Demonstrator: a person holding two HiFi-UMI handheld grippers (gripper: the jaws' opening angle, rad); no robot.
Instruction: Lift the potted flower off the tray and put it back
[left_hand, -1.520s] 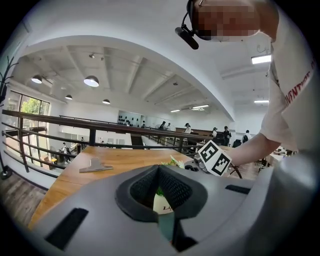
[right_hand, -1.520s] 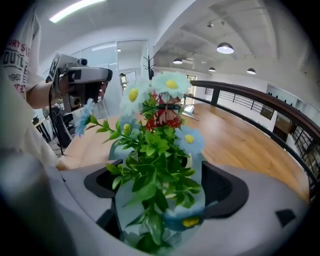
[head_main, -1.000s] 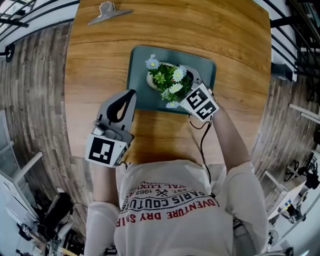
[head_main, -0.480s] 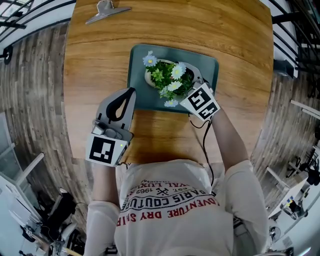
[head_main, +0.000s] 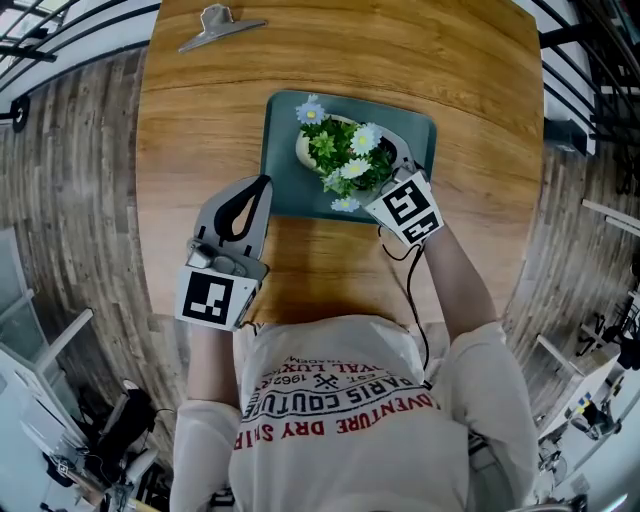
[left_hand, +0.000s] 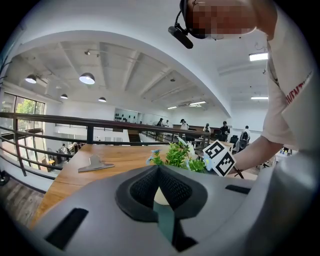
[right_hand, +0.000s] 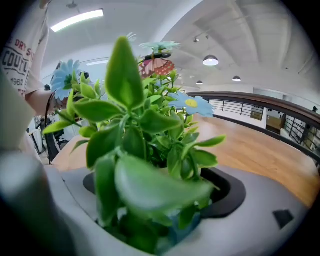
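Teal tray (head_main: 283, 195) sits mid-table on the round wooden table (head_main: 450, 80). The potted flower (head_main: 340, 155) is over the tray's centre: cream pot, white and blue daisies. From overhead I can't tell whether the pot base is seated or just clear of the tray.

Right gripper (head_main: 385, 158) comes in from the pot's near-right side and is clamped on the potted flower. Its own view is full of leaves rising from between the jaws, so the exact contact line on the pot is masked by foliage.

Left gripper (head_main: 258, 188) is parked just off the tray's near-left edge, jaws pressed together with nothing between them. Not engaged.

My read: we're in the lift/return part with the right hand alone.

How to do it well:
- Hold the pot axis vertical. The plant is top-heavy and a one-sided pinch will want to rotate.
- Move straight up and straight down, no sideways drift, so it lands inside the tray rim.
- The grip should be on the pot wall, not the stems. If leaves are trapped it may slip.
- Set the base flat and confirm it's seated before releasing.
- If the tray drags with the pot, the left gripper is close enough to pin its edge.

Metal clip (head_main: 215, 25) at the far-left table edge is well clear and not a concern.
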